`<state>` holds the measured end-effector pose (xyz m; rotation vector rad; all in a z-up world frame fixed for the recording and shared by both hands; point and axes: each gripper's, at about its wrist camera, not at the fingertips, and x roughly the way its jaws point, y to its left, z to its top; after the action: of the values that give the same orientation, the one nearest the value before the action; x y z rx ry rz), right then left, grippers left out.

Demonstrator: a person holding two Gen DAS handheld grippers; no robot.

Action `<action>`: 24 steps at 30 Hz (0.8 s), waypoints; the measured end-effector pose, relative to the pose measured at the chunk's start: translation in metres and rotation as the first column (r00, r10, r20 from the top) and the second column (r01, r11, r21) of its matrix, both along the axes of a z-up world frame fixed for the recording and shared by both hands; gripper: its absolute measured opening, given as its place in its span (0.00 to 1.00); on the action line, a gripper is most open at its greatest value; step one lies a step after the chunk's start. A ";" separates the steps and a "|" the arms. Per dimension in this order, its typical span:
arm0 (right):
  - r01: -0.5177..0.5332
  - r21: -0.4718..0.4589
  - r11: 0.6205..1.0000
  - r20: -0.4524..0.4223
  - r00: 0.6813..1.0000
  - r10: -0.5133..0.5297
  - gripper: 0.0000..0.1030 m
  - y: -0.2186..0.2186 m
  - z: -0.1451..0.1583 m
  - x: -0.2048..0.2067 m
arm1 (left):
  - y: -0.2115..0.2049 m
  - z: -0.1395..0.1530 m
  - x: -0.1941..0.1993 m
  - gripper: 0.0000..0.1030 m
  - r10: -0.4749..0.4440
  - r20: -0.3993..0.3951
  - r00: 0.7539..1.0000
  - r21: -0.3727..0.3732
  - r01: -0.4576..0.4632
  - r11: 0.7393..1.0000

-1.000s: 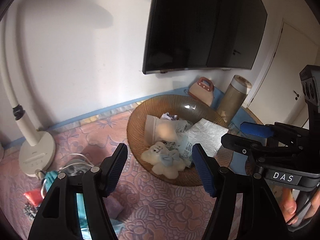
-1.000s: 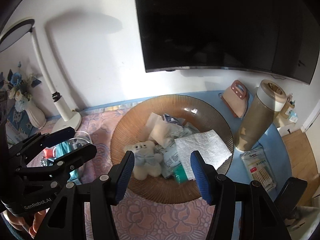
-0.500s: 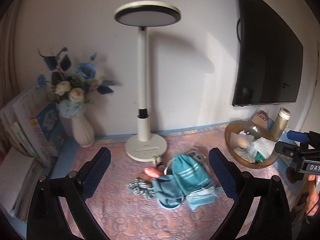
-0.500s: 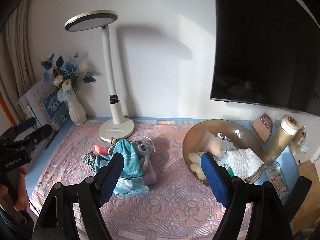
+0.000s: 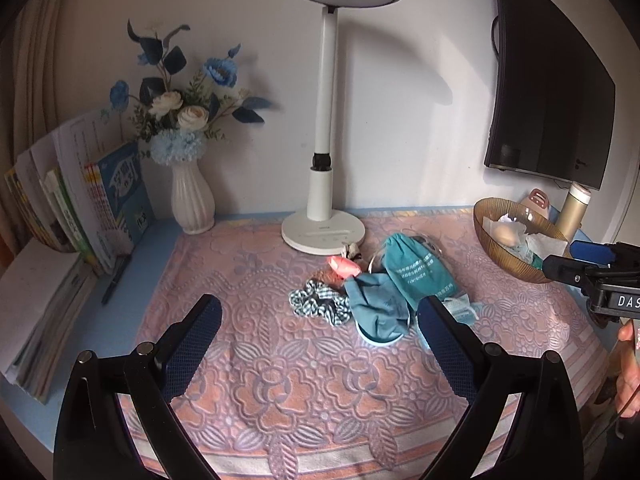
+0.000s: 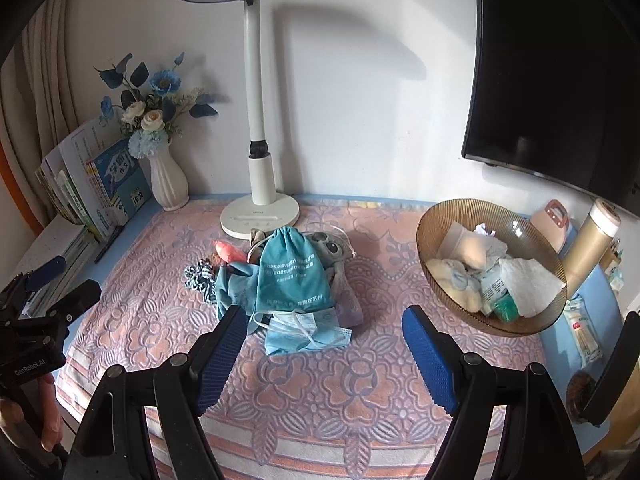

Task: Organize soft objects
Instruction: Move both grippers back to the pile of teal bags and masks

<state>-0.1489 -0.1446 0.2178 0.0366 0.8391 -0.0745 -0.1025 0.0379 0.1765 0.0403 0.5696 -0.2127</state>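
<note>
We've got both tools empty & spread wide, nothing between the pads of either. The soft stuff still to sort is a heap mid-worktop, on the pink flowered cloth (image 6: pixel 320 392), just in front of the lamp (image 6: pixel 256 216) base. The bowl (image 6: pixel 444 216) at the right edge, already w/ a soft toy and tissues inside, looks like the drop spot.

The heap: a teal drawstring bag (image 6: pixel 294 272) on top, a blue face mask (image 6: pixel 308 334) at the near edge, a checked scrunchie (image 6: pixel 200 274) on the left side, an orange-pink bit (image 6: pixel 230 252) behind that, and a grey-purple plush partly hidden under the bag.

What the next move turns on: from the right tool (image 6: pixel 324 354) the mask lies straight ahead and a bit left, nearly between the pads, near but apart. Its long axis runs side to side across the view, so the pads would straddle its length rather than pinch across; a roll of the wrist may help, we think. From the left tool (image 5: pixel 318 346) the heap lies ahead & to the right: the scrunchie (image 5: pixel 318 306) is about centred, farther off, and the bag (image 5: pixel 418 270) sits near the right pad.

So right tool is nearer the mask & also nearer the bowl; left tool is better placed for the scrunchie side
</note>
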 end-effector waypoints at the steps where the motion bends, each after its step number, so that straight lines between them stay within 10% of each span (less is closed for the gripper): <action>1: 0.006 0.011 1.000 -0.010 1.000 -0.005 0.76 -0.002 -0.004 0.001 | 0.002 -0.007 0.002 0.95 -0.001 -0.015 1.000 -0.011 0.001 1.000; 14: 0.008 0.197 0.980 -0.238 0.970 0.040 0.76 -0.020 -0.094 0.025 | -0.012 -0.092 0.049 0.95 -0.157 -0.296 0.942 -0.092 0.136 0.987; 24: -0.049 0.249 0.967 -0.251 0.961 0.113 0.76 -0.021 -0.121 0.046 | -0.039 -0.112 0.093 0.85 -0.212 -0.349 0.913 -0.139 0.174 0.975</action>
<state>-0.1027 -0.1656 0.0968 0.2245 1.1123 0.1037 -0.0094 -0.0013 0.0648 -0.0463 0.9238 -0.4490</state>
